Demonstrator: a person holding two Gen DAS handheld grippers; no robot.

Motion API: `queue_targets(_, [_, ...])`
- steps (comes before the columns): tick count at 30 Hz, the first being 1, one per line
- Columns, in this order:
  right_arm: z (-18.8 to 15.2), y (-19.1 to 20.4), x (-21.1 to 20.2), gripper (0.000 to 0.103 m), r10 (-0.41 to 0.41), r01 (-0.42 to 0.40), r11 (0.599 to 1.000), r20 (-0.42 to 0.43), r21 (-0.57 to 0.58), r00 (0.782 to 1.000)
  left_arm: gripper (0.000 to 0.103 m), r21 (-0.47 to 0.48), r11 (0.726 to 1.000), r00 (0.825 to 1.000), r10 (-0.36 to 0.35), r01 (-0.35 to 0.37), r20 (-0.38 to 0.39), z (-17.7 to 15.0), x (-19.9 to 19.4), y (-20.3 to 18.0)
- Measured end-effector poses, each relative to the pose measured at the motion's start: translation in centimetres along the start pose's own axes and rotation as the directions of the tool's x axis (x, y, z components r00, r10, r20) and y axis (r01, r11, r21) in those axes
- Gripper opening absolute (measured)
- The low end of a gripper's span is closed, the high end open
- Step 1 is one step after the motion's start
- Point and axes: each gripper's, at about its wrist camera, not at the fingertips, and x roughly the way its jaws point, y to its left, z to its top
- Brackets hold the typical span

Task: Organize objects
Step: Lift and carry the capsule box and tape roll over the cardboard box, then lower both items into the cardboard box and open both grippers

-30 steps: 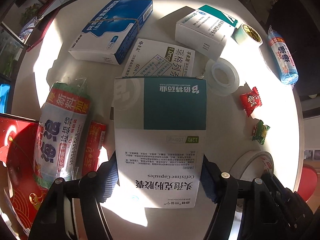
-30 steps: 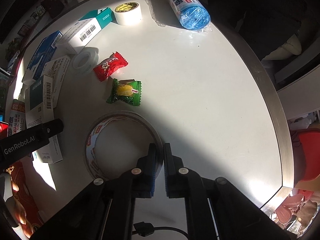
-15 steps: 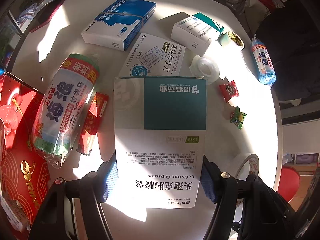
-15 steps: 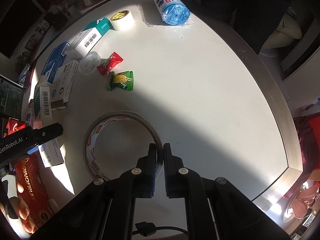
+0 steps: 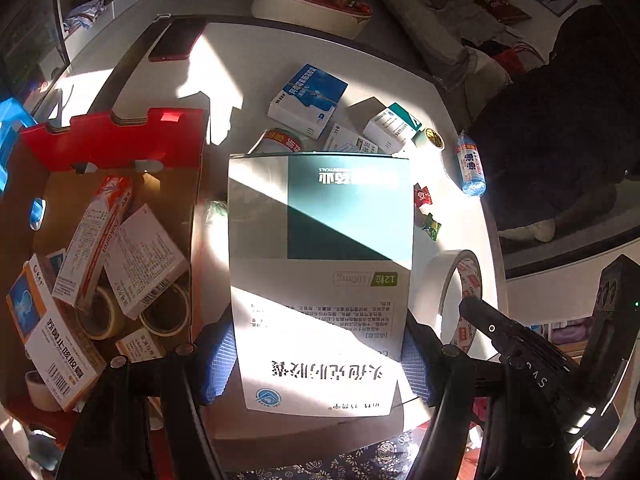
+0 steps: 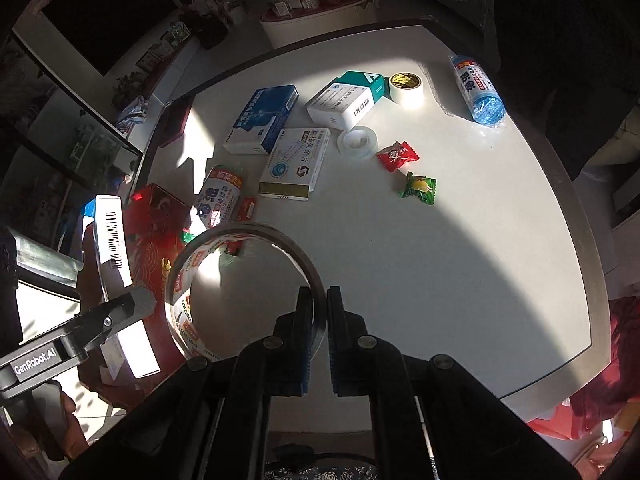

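My left gripper is shut on a white-and-teal medicine box, its blue pads pressing both long sides. The box hangs above the table beside an open red cardboard box that holds several medicine boxes and tape rolls. My right gripper is shut on the wall of a large tape roll, held in the air off the white table. In the left wrist view that tape roll and the right gripper show at the lower right. The right wrist view has the left gripper and its box at far left.
On the table lie a blue box, a white-and-teal box, a flat white box, clear tape, a masking-tape roll, a blue bag roll, two candies, a red-labelled bag roll and a red phone.
Both grippers have risen with their loads. The tape roll has come off the table. The left gripper and its box have moved over beside the red cardboard box, which now shows its inside.
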Motion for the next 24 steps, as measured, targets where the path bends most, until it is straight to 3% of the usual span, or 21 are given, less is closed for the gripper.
queue_targets(8, [0.7, 13.0, 2.0, 0.007, 0.064, -0.068, 0.981, -0.032, -0.182, 0.997, 0.075, -0.125, 0.99, 0.994, 0.081, -0.072, 0.072, -0.6, -6.5, 10.7])
queue_targets(17, [-0.3, 22.5, 5.6, 0.008, 0.016, -0.034, 0.938, -0.054, -0.345, 0.998, 0.075, -0.236, 0.963, 0.987, 0.148, -0.13, 0.062, -0.5, -6.9, 18.3])
queue_targets(20, [-0.5, 23.6, 6.4, 0.018, 0.002, -0.026, 0.93, -0.064, -0.366, 0.998, 0.076, -0.25, 0.956, 0.985, 0.169, -0.157, 0.028, -0.4, -6.1, 18.9])
queue_targets(22, [-0.6, 23.5, 6.5, 0.035, 0.005, -0.023, 0.931, -0.049, -0.364, 0.999, 0.079, -0.247, 0.954, 0.983, 0.183, -0.17, 0.029, -0.5, -6.2, 19.1])
queue_targets(24, [-0.7, 23.1, 6.2, 0.042, -0.001, -0.009, 0.932, -0.026, -0.363, 1.0, 0.083, -0.248, 0.954, 0.982, 0.183, -0.169, 0.035, -0.7, -6.5, 19.2])
